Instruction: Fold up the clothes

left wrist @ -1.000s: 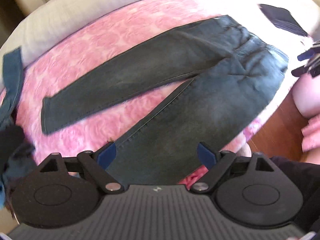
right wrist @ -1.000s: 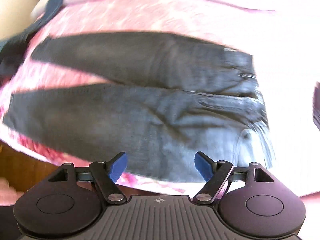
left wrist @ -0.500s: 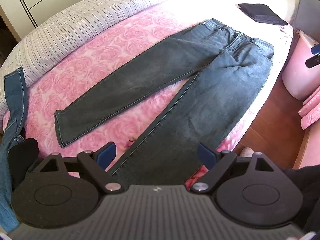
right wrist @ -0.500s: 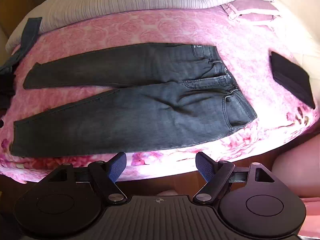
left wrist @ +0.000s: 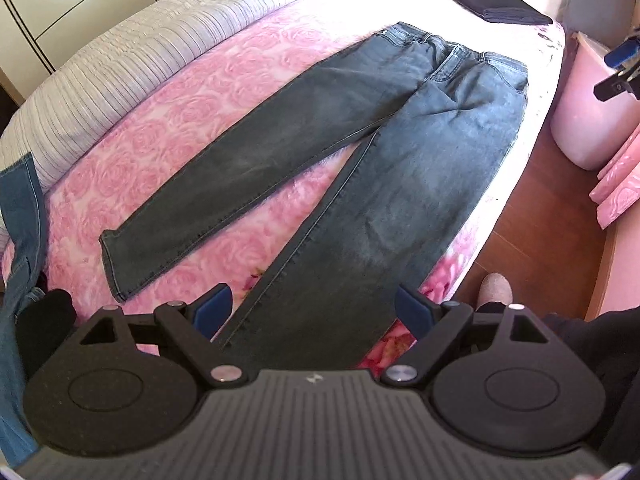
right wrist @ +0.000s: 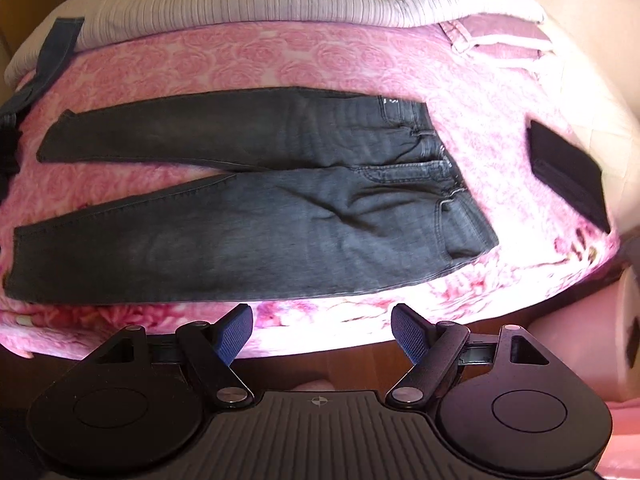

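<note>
- Left wrist view: dark grey jeans (left wrist: 360,152) lie flat and unfolded on the pink rose-patterned bedspread (left wrist: 192,92), legs spread in a V, waistband toward the far end of the bed.
- The left tongs (left wrist: 314,312) stand wide and hold nothing; they hover above the near leg's hem end.
- A folded dark garment (left wrist: 500,10) rests beyond the waistband; blue denim (left wrist: 24,216) hangs at the left edge of the bed.
- Right wrist view: the same jeans (right wrist: 256,216) lie lengthwise, near leg along the bed edge, far leg angled away, hems apart.
- The right tongs (right wrist: 322,334) stand wide and empty, off the bed edge, clear of the cloth.
- Judgement: one garment lies folded; these jeans carry no fold, so leg-on-leg and lengthwise folds remain.
</note>
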A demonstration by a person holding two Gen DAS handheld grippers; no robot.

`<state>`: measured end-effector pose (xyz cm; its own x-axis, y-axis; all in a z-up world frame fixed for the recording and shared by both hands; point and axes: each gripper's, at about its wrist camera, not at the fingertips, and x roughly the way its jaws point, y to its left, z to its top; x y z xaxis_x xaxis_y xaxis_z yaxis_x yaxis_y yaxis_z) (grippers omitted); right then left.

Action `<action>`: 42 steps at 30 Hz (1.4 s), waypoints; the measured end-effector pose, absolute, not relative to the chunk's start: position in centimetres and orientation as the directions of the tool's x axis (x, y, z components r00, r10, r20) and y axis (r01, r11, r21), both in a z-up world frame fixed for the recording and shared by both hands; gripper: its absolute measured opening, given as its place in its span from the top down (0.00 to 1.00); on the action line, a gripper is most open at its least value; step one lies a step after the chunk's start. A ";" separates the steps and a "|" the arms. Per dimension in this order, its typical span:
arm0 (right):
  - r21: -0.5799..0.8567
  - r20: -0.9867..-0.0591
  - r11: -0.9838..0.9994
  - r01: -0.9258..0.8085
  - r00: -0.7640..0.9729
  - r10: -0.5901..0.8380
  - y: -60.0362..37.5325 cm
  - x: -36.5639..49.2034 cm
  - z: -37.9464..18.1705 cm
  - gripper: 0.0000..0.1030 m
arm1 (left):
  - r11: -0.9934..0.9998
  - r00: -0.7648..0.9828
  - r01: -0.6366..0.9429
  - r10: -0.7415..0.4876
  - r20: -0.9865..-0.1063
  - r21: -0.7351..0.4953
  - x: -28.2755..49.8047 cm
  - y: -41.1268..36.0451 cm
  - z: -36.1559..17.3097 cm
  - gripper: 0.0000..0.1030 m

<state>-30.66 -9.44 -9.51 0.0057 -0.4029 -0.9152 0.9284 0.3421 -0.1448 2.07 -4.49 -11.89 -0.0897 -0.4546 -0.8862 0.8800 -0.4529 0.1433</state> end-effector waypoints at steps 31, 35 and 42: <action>-0.236 -0.916 0.737 0.634 0.107 -0.385 -9.6 -30.6 -19.5 0.23 | -0.621 0.039 0.668 -0.520 -0.853 0.409 -6.9 1.3 -30.5 0.49; -0.231 -0.916 0.757 0.612 0.125 -0.381 -10.8 -31.3 -21.0 0.23 | -0.612 0.084 0.640 -0.546 -0.834 0.465 -9.1 0.3 -33.4 0.51; -0.303 -0.900 0.769 0.563 0.096 -0.424 -11.5 -33.8 -23.3 0.23 | -0.647 0.103 0.533 -0.590 -0.801 0.545 -10.5 -0.6 -36.0 0.51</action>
